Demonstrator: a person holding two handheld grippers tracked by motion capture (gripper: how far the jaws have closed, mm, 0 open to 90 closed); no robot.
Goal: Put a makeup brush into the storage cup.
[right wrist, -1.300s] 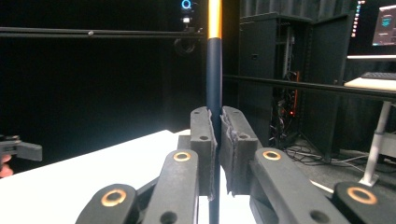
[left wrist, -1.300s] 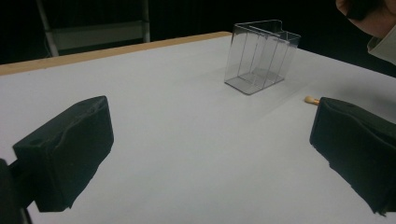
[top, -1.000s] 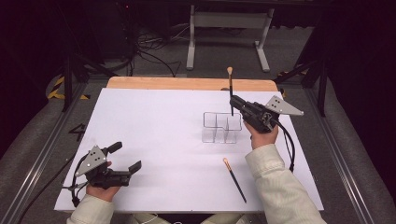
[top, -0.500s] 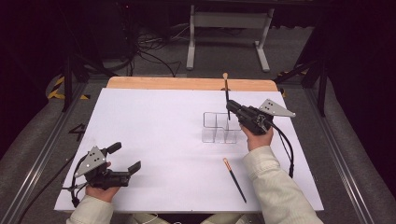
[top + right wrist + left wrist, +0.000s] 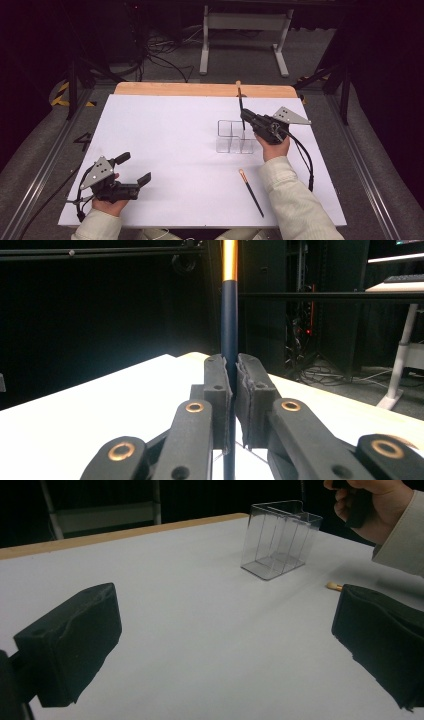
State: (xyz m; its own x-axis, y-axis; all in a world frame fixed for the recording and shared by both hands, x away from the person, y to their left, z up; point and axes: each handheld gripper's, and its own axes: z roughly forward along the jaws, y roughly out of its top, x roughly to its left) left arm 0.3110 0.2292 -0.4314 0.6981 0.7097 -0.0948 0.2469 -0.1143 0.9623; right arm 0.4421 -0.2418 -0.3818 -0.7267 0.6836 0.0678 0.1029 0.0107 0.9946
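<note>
My right gripper (image 5: 246, 116) is shut on a dark pencil (image 5: 240, 105) with an orange-tan end, held upright above the clear plastic box (image 5: 234, 136). In the right gripper view the pencil (image 5: 229, 315) rises straight up between the closed jaws of the right gripper (image 5: 233, 385). A second dark pencil (image 5: 251, 192) lies flat on the white table (image 5: 165, 140), near the right sleeve. My left gripper (image 5: 134, 170) rests open at the table's front left with nothing in it. The left gripper view shows the clear box (image 5: 280, 539) and the lying pencil's tip (image 5: 334, 586).
A wooden strip (image 5: 200, 90) runs along the table's far edge. A white stand (image 5: 245, 35) and cables sit on the floor beyond. The box has inner dividers. The right hand (image 5: 367, 510) hovers beside the box.
The right gripper has carried the upright pencil leftward and slightly toward me, over the clear box. The left gripper has stayed still.
</note>
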